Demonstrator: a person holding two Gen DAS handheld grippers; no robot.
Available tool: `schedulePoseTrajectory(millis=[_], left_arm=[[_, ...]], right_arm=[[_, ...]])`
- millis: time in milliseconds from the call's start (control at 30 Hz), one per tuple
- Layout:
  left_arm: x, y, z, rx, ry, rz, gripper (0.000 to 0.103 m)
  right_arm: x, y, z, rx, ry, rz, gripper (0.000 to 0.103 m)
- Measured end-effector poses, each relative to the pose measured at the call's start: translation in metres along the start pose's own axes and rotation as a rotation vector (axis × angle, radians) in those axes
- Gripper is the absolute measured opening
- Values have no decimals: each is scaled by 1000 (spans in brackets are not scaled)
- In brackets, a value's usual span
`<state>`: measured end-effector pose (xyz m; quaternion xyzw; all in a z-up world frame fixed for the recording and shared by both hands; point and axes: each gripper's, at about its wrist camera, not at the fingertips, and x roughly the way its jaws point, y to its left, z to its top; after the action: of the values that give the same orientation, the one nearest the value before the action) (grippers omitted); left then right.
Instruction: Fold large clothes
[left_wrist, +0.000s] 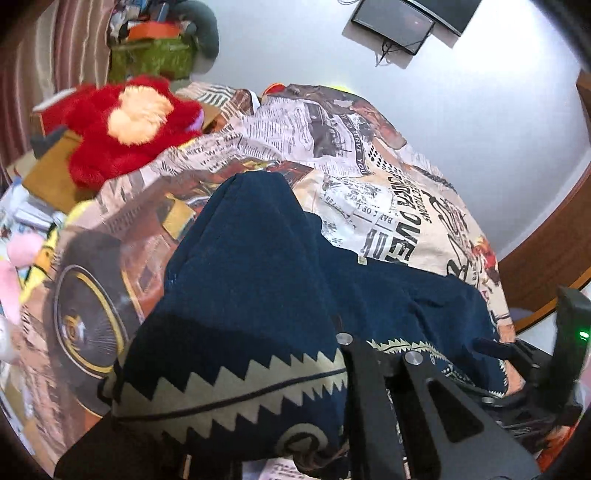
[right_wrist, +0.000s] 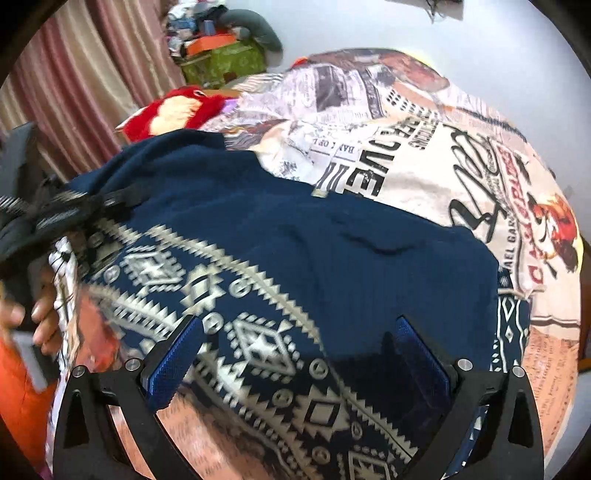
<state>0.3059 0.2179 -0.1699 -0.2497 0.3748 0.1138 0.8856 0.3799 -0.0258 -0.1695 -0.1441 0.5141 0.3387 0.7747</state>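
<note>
A large navy garment (left_wrist: 258, 266) with cream zigzag and diamond bands lies across the bed. Its patterned hem is lifted and drapes down from my left gripper (left_wrist: 380, 354), whose black fingers (left_wrist: 354, 369) are shut on the cloth's edge. In the right wrist view the same garment (right_wrist: 332, 229) spreads flat under my right gripper (right_wrist: 299, 350). That gripper is open, its blue pads (right_wrist: 177, 354) wide apart above the patterned band with nothing pressed between them. The left gripper (right_wrist: 55, 218) and a person's hand (right_wrist: 40, 314) show at the left edge.
The bed is covered by a newspaper-and-car print bedspread (left_wrist: 369, 155). A red plush toy (left_wrist: 125, 125) and a green box (left_wrist: 155, 59) sit at its far left. Curtains (right_wrist: 74, 74) hang behind. A dark screen (left_wrist: 395, 26) is on the white wall. The other gripper's body (left_wrist: 569, 332) is at the right.
</note>
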Motion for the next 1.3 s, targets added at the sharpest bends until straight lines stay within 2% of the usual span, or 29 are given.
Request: schedulePoseTrajectory(millis=[133, 233, 367, 433, 600, 733, 867, 1000, 1200, 1300], left_arm=[[-5, -9, -5, 56, -5, -2, 10], [-8, -28, -2, 93, -10, -50, 10], [-12, -62, 3, 144, -22, -116, 10], [-14, -80, 5, 183, -30, -124, 10], [-20, -113, 10, 226, -43, -168, 10], [-19, -141, 13, 241, -21, -192, 10], [-19, -177, 14, 268, -8, -221, 10], [-18, -221, 7, 296, 11, -275, 10], [-4, -278, -48, 445, 88, -293, 10], [10, -290, -85, 512, 176, -296, 10]], right_arm=[[30, 10, -1, 4, 71, 24, 103], [45, 13, -6, 14, 126, 68, 103], [46, 15, -12, -12, 118, 61, 103], [45, 13, -13, -5, 117, 68, 103], [33, -9, -10, 74, 141, 124, 103], [-5, -37, -22, 118, 91, 113, 102], [-63, -72, -49, 133, -15, 9, 102], [-116, -106, -80, 210, -97, -50, 102], [-171, -146, -121, 314, -167, -105, 103], [-186, -153, -135, 345, -187, -109, 103]])
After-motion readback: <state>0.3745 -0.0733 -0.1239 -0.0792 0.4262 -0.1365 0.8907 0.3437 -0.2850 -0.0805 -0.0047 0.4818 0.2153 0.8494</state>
